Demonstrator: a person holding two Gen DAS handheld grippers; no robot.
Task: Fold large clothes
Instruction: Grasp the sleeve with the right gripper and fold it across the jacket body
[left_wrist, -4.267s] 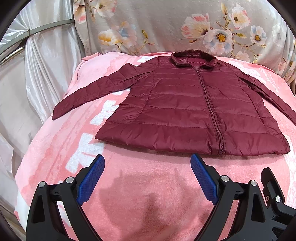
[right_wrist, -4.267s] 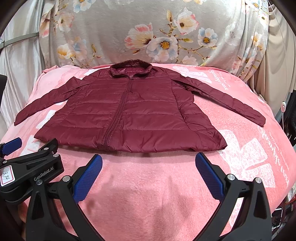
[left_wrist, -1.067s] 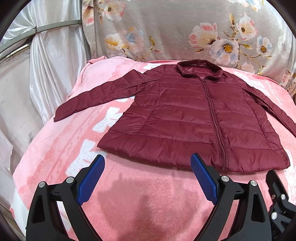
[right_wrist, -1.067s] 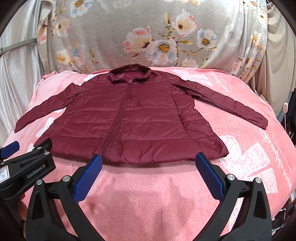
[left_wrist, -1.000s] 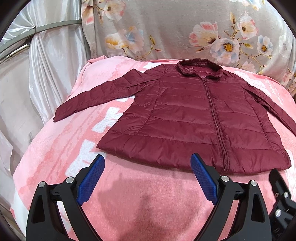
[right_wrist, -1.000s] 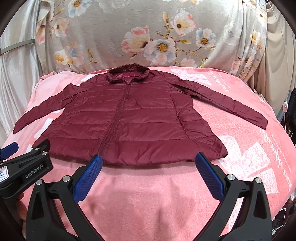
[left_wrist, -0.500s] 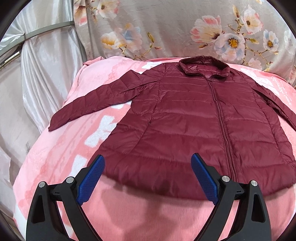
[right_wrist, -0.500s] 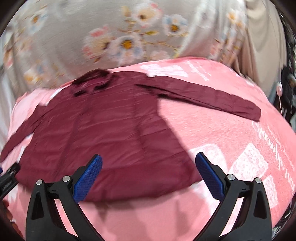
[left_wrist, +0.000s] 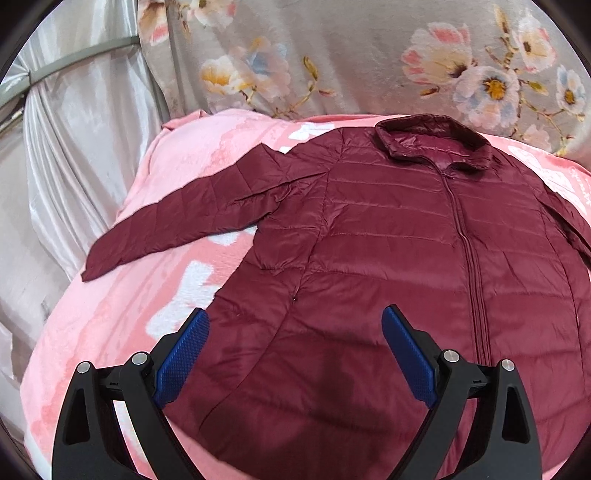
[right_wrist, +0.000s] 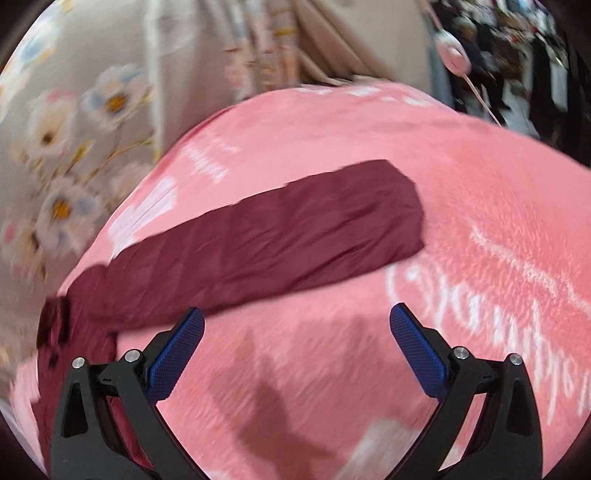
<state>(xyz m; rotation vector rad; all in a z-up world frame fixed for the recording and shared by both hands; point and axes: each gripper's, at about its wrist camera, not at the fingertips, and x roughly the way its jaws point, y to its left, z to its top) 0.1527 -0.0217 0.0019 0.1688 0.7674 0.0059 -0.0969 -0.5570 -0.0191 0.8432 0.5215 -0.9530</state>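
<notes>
A pink blanket (left_wrist: 122, 317) covers the bed, and on it the maroon puffer jacket (left_wrist: 399, 251) lies flat, zipped, both sleeves spread wide (no fold made yet, so the whole job remains). Its right sleeve (right_wrist: 280, 240) stretches toward the blanket's edge. The left gripper (left_wrist: 295, 347) hovers over the hem, jaws wide and empty; the right gripper (right_wrist: 295, 343) is likewise agape, holding nothing, near that sleeve
</notes>
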